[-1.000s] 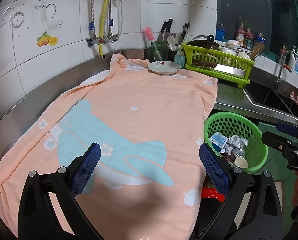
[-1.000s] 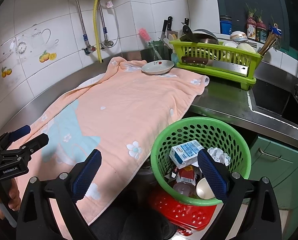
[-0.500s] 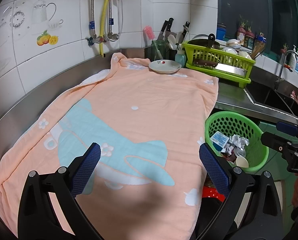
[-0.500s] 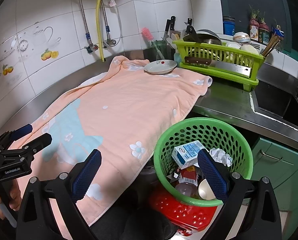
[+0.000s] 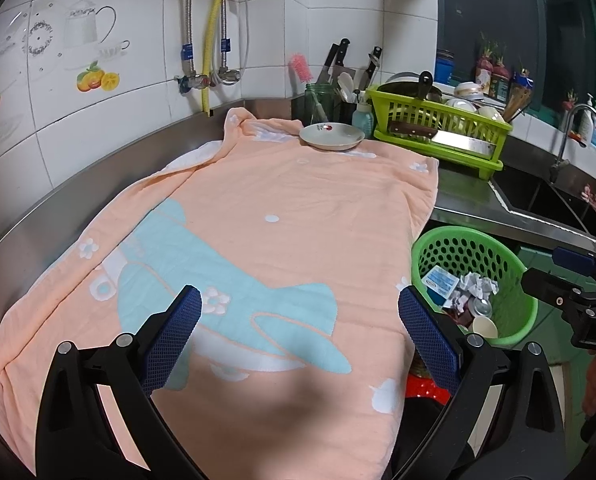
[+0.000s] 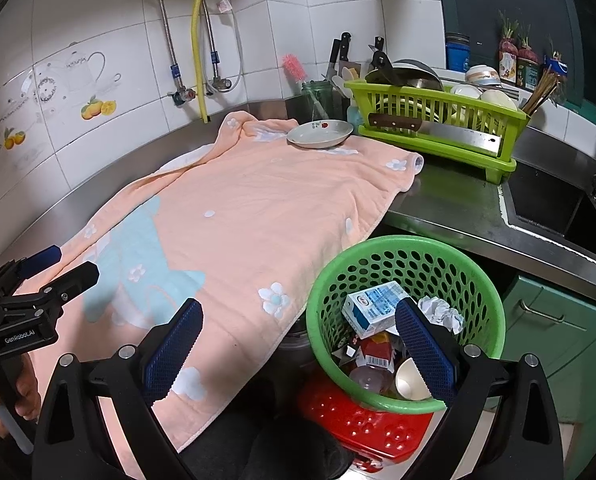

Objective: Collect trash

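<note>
A green perforated basket (image 6: 409,252) stands off the counter's front edge on a red stool (image 6: 361,420). It holds a blue-and-white carton (image 6: 371,308), crumpled paper (image 6: 441,312), a paper cup (image 6: 409,380) and other wrappers. The basket also shows in the left wrist view (image 5: 473,248). My right gripper (image 6: 298,344) is open and empty, above and just left of the basket. My left gripper (image 5: 299,332) is open and empty above the peach towel (image 5: 290,220), with the right gripper visible at its far right (image 5: 569,280).
The peach towel with a blue plane print covers the steel counter (image 6: 457,196). A white dish (image 6: 319,134) sits at its far end. A green dish rack (image 6: 437,120) with a cleaver, knives and bowls stands behind. The sink (image 6: 549,208) lies to the right. Green cabinets (image 6: 557,328) are below.
Both grippers have drifted slightly; the view shifts a little, and the basket sits slightly further right in the right wrist view. Both stay open and empty.
</note>
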